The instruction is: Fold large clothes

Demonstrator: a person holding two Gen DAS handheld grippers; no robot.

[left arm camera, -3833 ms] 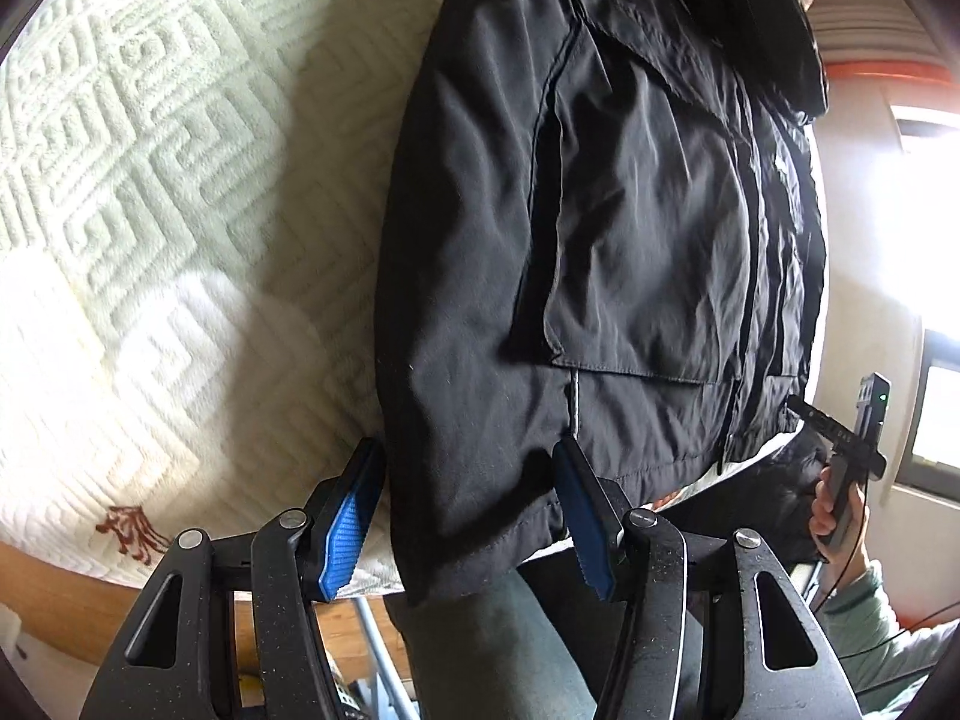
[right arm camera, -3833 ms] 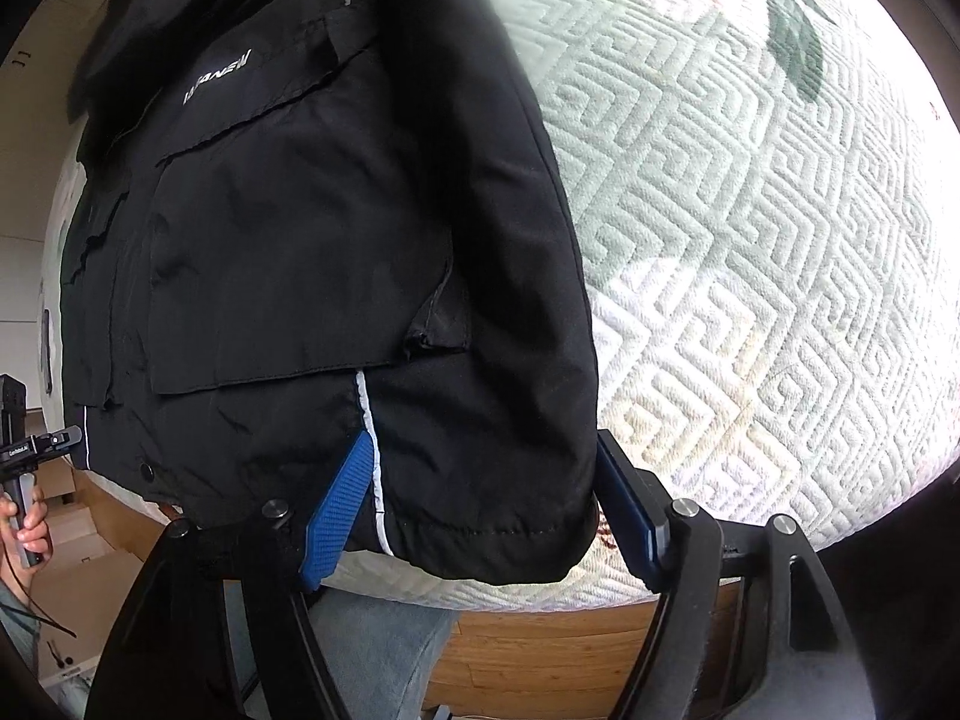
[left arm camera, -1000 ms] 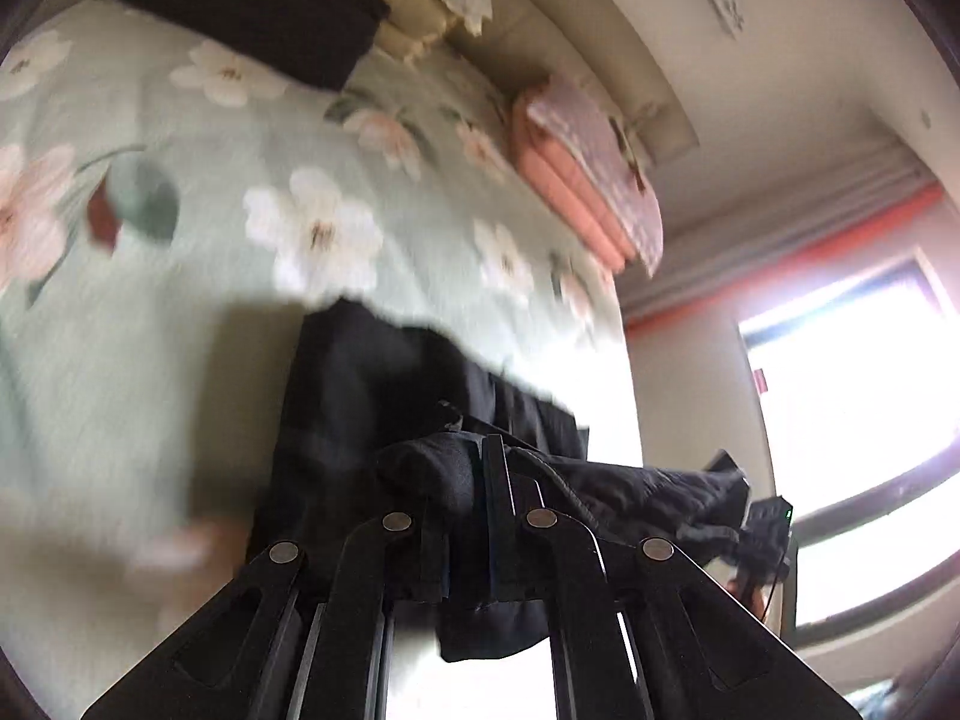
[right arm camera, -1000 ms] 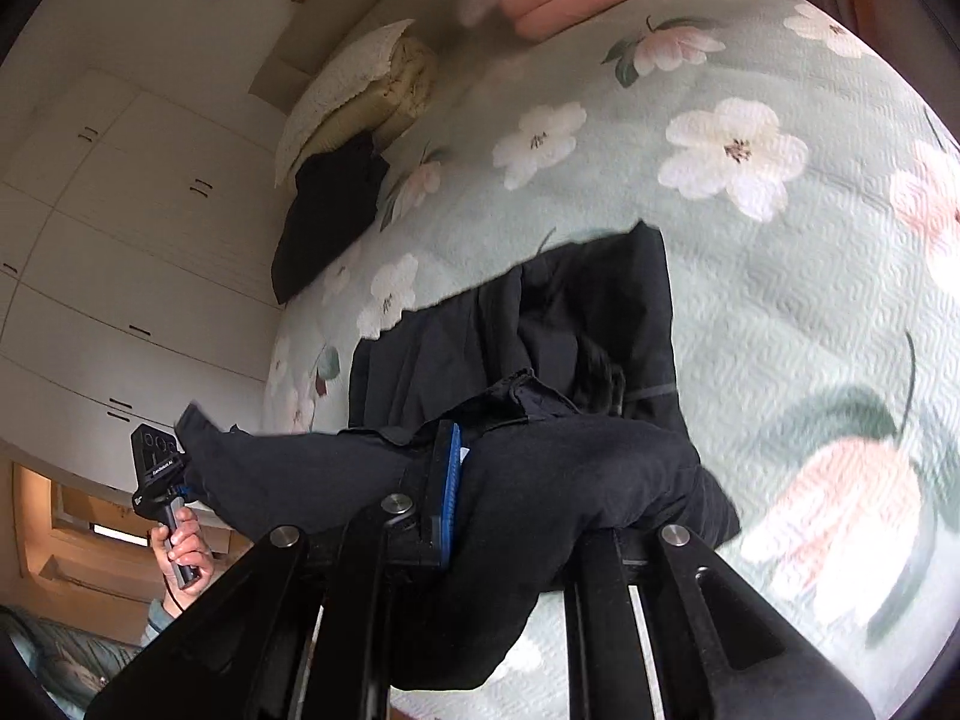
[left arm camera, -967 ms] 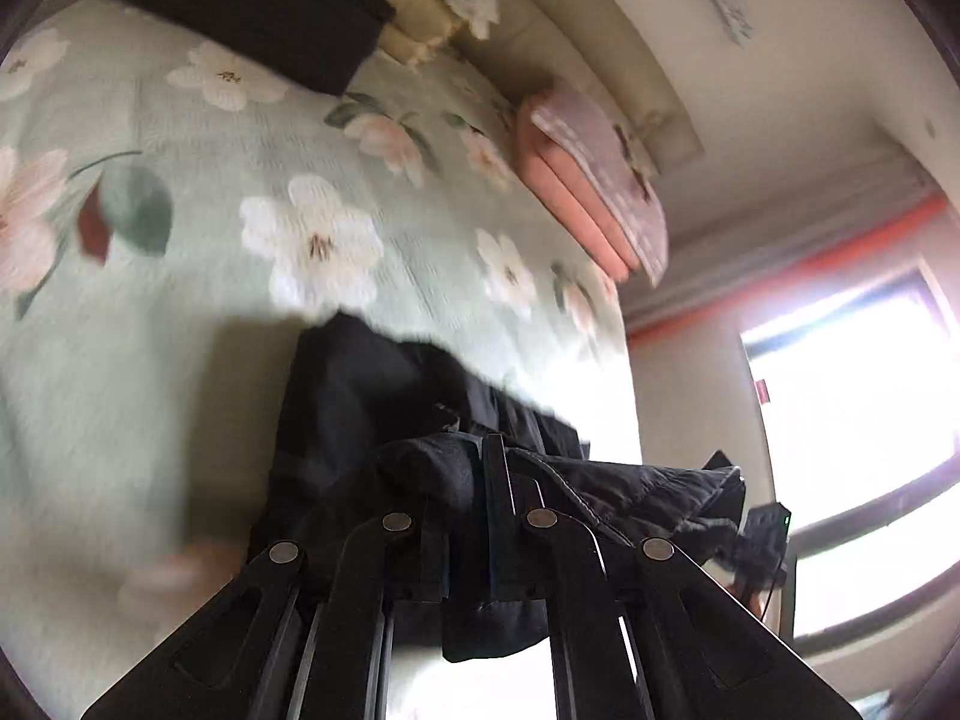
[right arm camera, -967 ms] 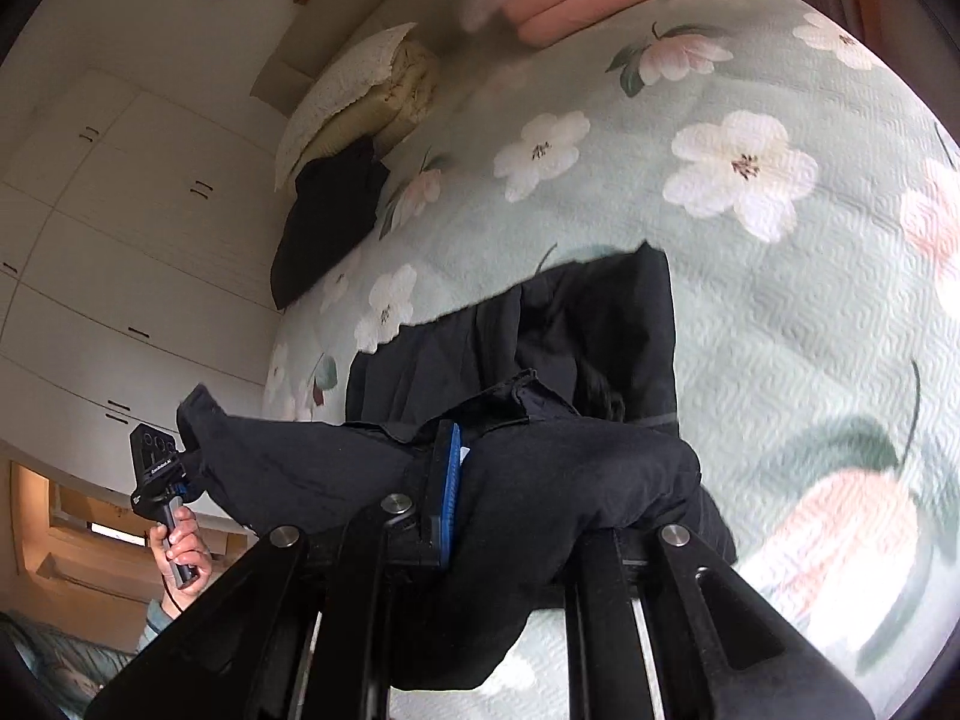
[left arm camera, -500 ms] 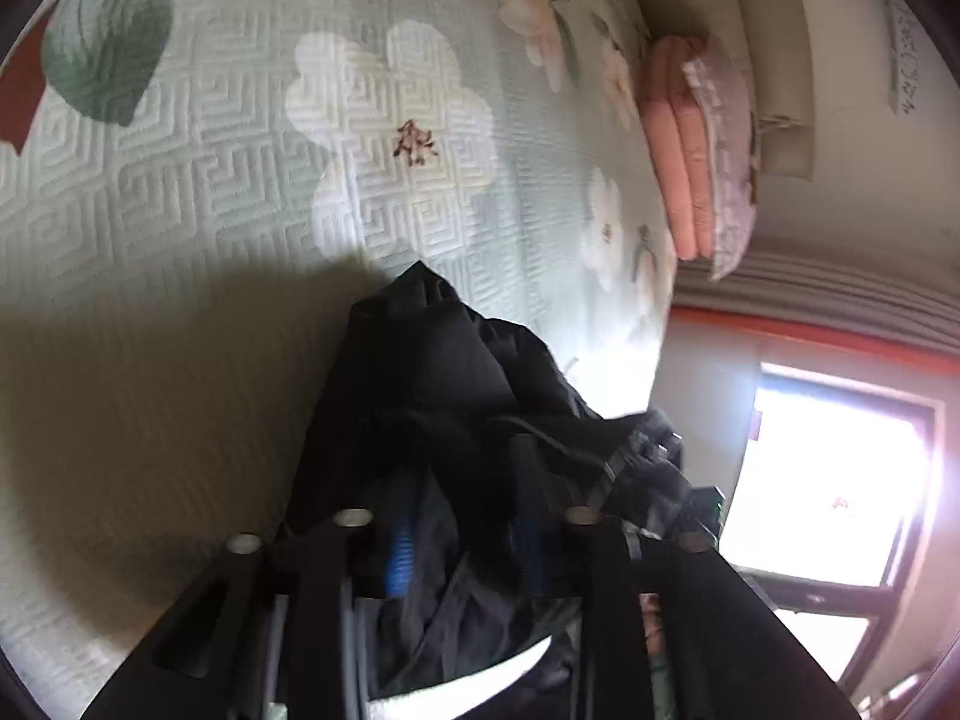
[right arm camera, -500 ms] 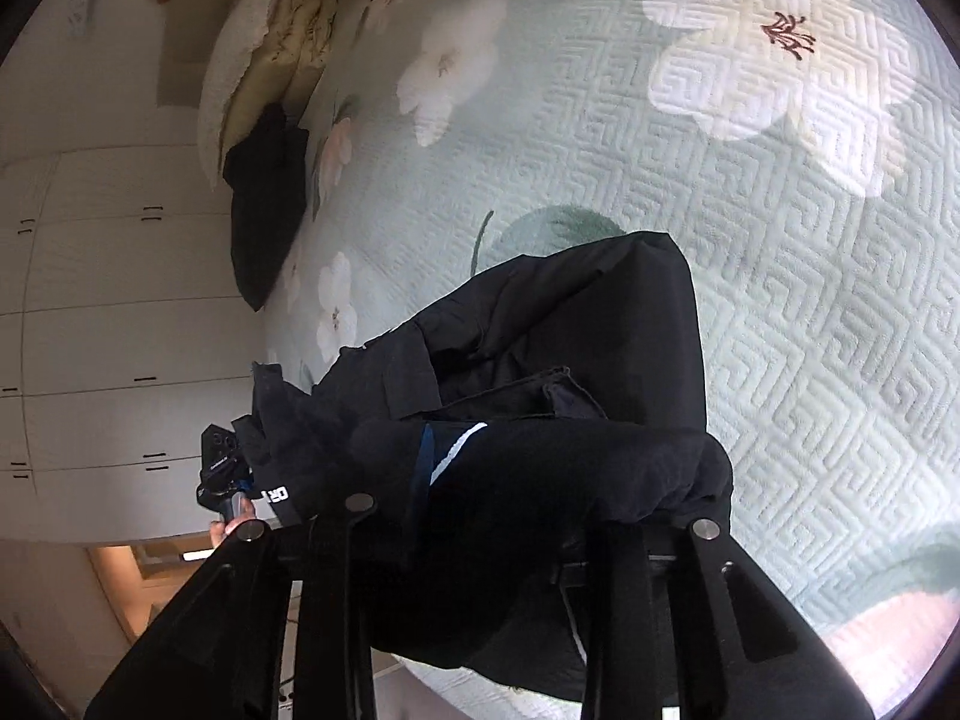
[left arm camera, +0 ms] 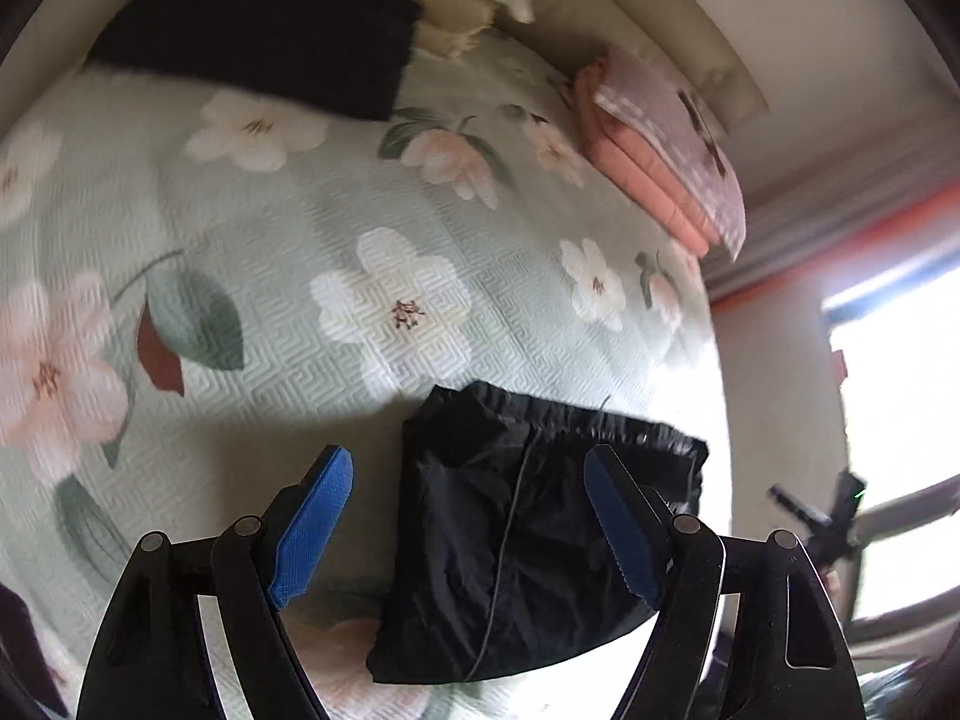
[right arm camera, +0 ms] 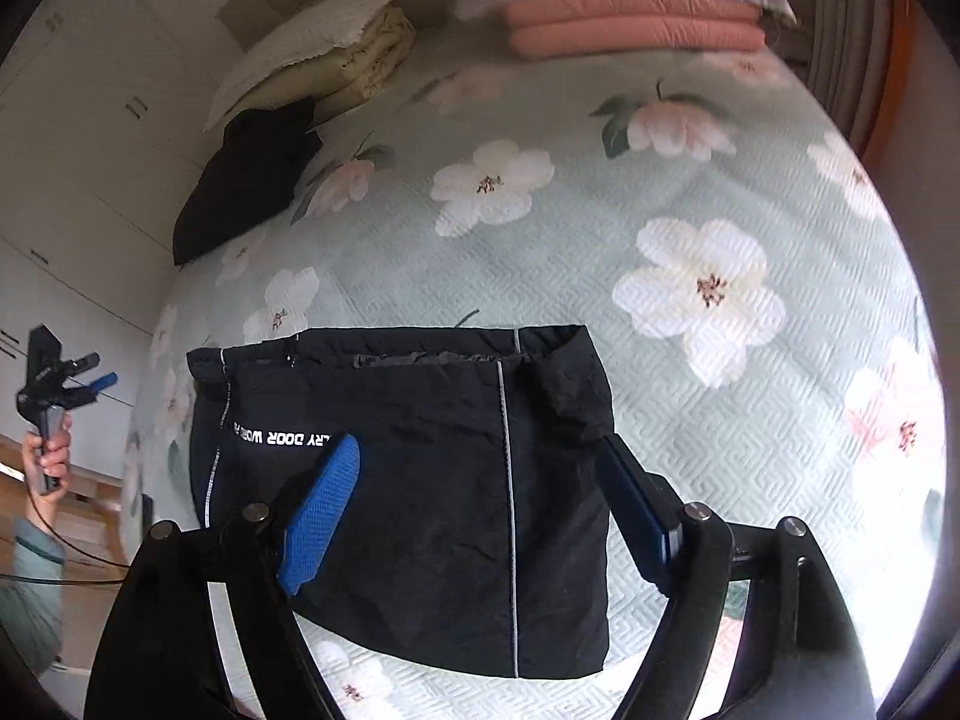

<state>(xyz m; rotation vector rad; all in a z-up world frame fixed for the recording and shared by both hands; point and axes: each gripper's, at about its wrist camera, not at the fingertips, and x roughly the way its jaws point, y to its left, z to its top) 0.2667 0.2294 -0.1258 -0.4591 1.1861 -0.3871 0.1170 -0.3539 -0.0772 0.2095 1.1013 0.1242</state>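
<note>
With both the left claw (left arm camera: 468,516) and right claw (right arm camera: 480,498) just spread and empty above it, the folded jacket (right arm camera: 420,480) could spring open on the bed (right arm camera: 690,192).

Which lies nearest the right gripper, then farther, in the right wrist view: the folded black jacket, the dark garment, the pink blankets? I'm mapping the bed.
1. Folded black jacket, just beyond the open right gripper.
2. Dark garment, far left, by the pillows.
3. Pink blankets, top, at the headboard.
</note>
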